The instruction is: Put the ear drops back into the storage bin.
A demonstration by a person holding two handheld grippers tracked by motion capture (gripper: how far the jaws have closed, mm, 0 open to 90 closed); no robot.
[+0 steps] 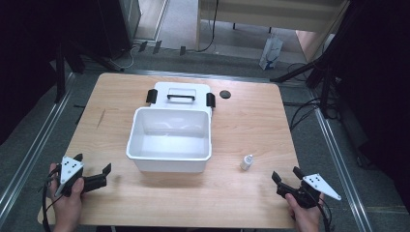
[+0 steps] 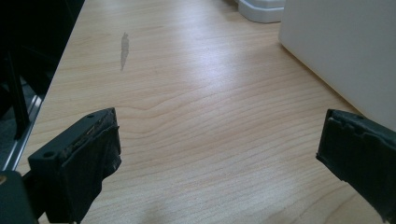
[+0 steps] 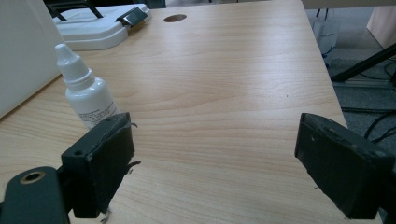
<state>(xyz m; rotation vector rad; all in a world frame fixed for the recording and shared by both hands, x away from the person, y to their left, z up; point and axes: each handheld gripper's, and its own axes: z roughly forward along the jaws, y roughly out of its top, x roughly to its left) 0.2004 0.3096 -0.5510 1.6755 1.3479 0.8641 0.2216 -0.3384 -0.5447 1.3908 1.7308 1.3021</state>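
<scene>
Wooden table (image 1: 241,121): one white bin (image 1: 169,140), one lid (image 1: 180,94), one dropper bottle (image 1: 246,162); left gripper (image 1: 107,172), right gripper (image 1: 285,175) both wide, empty.

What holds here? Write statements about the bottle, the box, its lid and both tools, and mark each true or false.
1. The small white bottle stands upright on the table. True.
2. The white box holds the bottle. False: the bottle stands outside it, to its right.
3. The lid lies behind the box. True.
4. The right tool grips the bottle. False: its jaws are open and hold nothing.
5. The left tool is open. True.
</scene>
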